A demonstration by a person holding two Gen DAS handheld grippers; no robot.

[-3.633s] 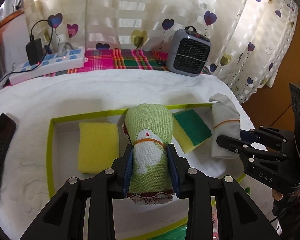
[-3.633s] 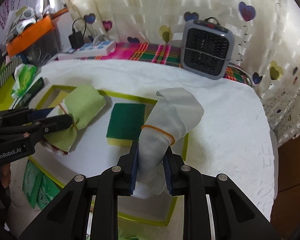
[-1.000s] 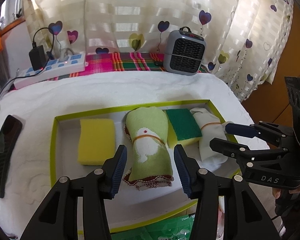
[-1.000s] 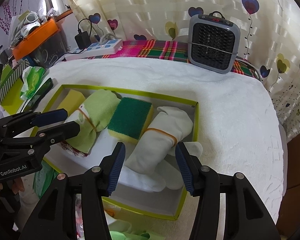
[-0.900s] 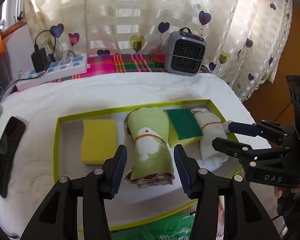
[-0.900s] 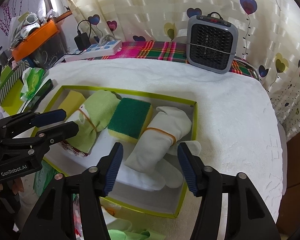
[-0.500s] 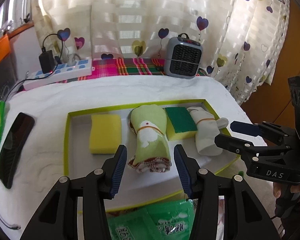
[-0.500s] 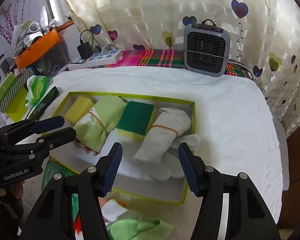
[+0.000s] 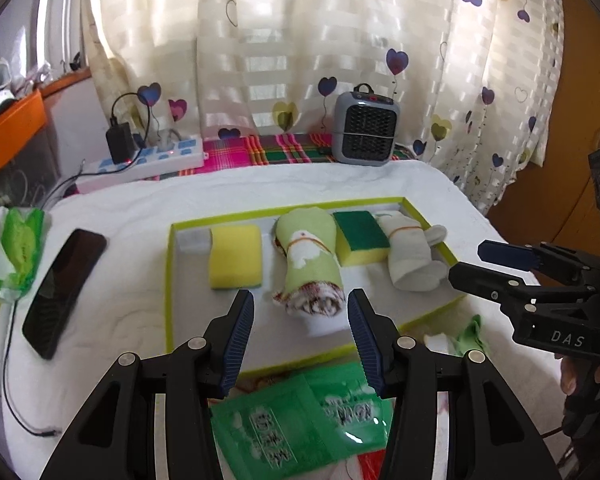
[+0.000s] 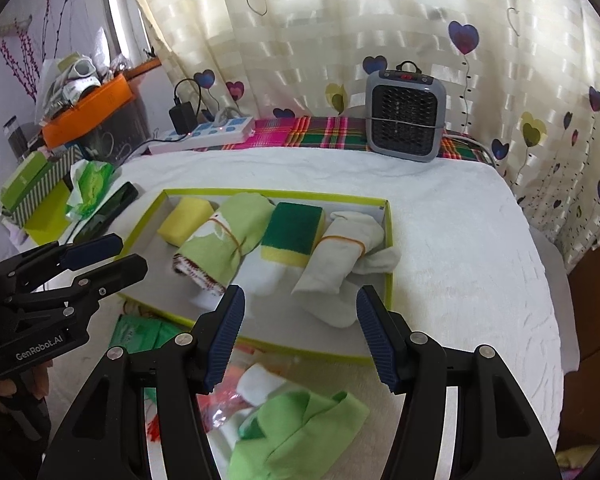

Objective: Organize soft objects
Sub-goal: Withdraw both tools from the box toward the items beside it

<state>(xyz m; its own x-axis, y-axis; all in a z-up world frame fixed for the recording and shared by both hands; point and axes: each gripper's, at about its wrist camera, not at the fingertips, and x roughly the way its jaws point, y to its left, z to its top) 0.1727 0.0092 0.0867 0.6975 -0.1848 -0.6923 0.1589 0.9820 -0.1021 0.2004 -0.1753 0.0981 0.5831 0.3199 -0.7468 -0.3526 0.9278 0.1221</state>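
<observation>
Both the left gripper (image 9: 301,312) and right gripper (image 10: 300,310) hover with jaws apart and empty above the tray (image 9: 168,280) of rolled cloths and sponges.

You are working in a lived-in room of a home. At the far side hangs a cream curtain (image 9: 300,60) printed with hearts, and below it a plaid cloth (image 9: 284,148) carries a small grey space heater (image 9: 366,124) and a power strip (image 9: 148,162) with a charger plugged in. The table wears a white towel (image 10: 460,240). On the left lie a phone (image 9: 62,280) and a tissue pack (image 9: 18,252), beneath a cluttered orange bin (image 10: 88,110).
</observation>
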